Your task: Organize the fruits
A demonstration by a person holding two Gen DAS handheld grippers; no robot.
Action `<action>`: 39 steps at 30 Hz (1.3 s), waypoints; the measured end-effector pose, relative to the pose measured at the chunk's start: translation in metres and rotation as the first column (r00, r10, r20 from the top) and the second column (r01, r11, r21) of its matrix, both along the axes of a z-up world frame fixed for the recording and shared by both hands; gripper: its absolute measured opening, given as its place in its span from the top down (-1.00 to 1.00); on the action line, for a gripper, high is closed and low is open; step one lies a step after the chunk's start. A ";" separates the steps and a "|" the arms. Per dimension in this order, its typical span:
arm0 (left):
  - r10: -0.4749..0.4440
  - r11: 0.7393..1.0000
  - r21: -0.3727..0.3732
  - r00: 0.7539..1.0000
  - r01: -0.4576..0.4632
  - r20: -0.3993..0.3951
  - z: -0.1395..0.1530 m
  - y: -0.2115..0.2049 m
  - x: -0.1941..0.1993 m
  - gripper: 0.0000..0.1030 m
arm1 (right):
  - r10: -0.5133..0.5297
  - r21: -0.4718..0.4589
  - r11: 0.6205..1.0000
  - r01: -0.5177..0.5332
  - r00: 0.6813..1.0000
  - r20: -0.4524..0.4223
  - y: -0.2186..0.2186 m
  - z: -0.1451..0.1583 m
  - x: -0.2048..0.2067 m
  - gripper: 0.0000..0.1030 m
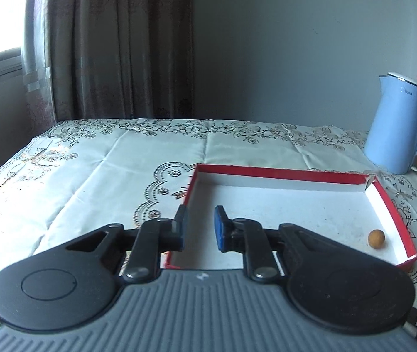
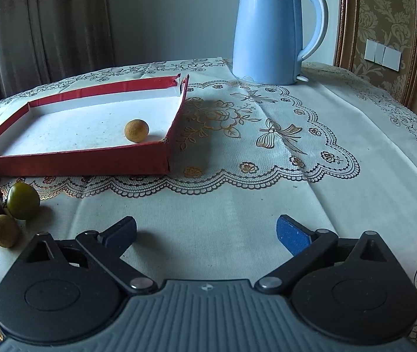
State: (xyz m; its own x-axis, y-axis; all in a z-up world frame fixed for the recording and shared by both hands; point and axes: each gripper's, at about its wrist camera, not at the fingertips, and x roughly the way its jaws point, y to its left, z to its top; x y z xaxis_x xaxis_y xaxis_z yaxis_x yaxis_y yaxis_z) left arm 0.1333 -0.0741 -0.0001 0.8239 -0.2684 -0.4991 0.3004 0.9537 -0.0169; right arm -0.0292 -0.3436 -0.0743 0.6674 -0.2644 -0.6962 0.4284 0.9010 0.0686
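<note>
Lace-patterned cloth covers the desk; nearest, the right tongs (image 2: pixel 207 233) gape empty and the left tongs (image 1: pixel 199 228), narrowed to their tightest, pinch nothing. Left of the red tray (image 2: pixel 76 162) wait loose fruits: a green one (image 2: pixel 23 201) and a brown longan (image 2: pixel 3 231), probably light, thin-skinned and prone to rolling, best pinched gently across the middle. Another longan (image 2: pixel 136 130) lies inside, the blue kettle (image 2: pixel 270 29) beyond.

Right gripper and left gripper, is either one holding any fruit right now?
No. The right gripper is wide open and the left gripper has nothing between its pads.

Open tablecloth right of the tray; clutter at its near left corner

The red tray's (image 2: pixel 76 162) low walls fence one brown fruit (image 2: pixel 136 130); the blue kettle (image 2: pixel 278 29) blocks the far edge; green fruits (image 2: pixel 23 201) crowd beside the tray's near wall.
</note>
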 end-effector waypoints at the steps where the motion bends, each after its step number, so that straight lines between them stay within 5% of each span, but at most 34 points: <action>1: -0.001 1.000 -0.004 1.000 0.001 -0.003 0.000 0.006 0.001 0.76 | -0.001 0.000 1.000 0.001 1.000 0.000 0.000 0.000 0.000 -1.00; 7: -0.062 0.998 -0.015 0.998 0.062 -0.021 -0.005 0.017 -0.002 0.76 | 0.000 0.002 1.000 0.000 1.000 0.002 0.000 0.000 0.000 -1.00; 9: -0.110 0.994 0.010 0.994 0.110 0.009 -0.009 0.017 -0.019 0.11 | 0.000 0.006 1.000 0.000 1.000 0.005 -0.001 0.000 0.000 -1.00; 10: -0.115 0.993 0.040 0.993 0.113 0.037 -0.013 0.015 -0.030 -0.44 | 0.000 0.006 1.000 0.000 1.000 0.006 -0.001 0.000 0.000 -1.00; 11: -0.126 0.990 0.072 0.990 0.122 0.063 -0.017 0.014 -0.039 -0.63 | 0.000 0.006 1.000 0.000 1.000 0.006 -0.001 0.000 0.000 -1.00; 15: -0.191 0.968 0.179 0.978 0.174 0.084 -0.036 0.011 -0.066 -0.65 | 0.001 0.006 1.000 -0.002 1.000 0.006 -0.001 0.001 0.000 -1.00; 19: -0.154 0.975 0.170 0.987 0.145 0.042 -0.047 0.030 -0.067 -0.59 | 0.001 0.010 1.000 -0.001 1.000 0.010 -0.002 0.001 -0.001 -1.00; 26: -0.149 0.978 0.142 0.987 0.155 -0.057 -0.058 0.063 -0.054 0.23 | 0.002 0.011 1.000 -0.002 1.000 0.011 -0.002 0.001 -0.001 -1.00; 39: -0.212 0.966 0.125 0.971 0.225 -0.110 -0.073 0.059 -0.041 0.25 | 0.003 0.004 1.000 -0.003 1.000 0.005 -0.001 0.001 0.000 -1.00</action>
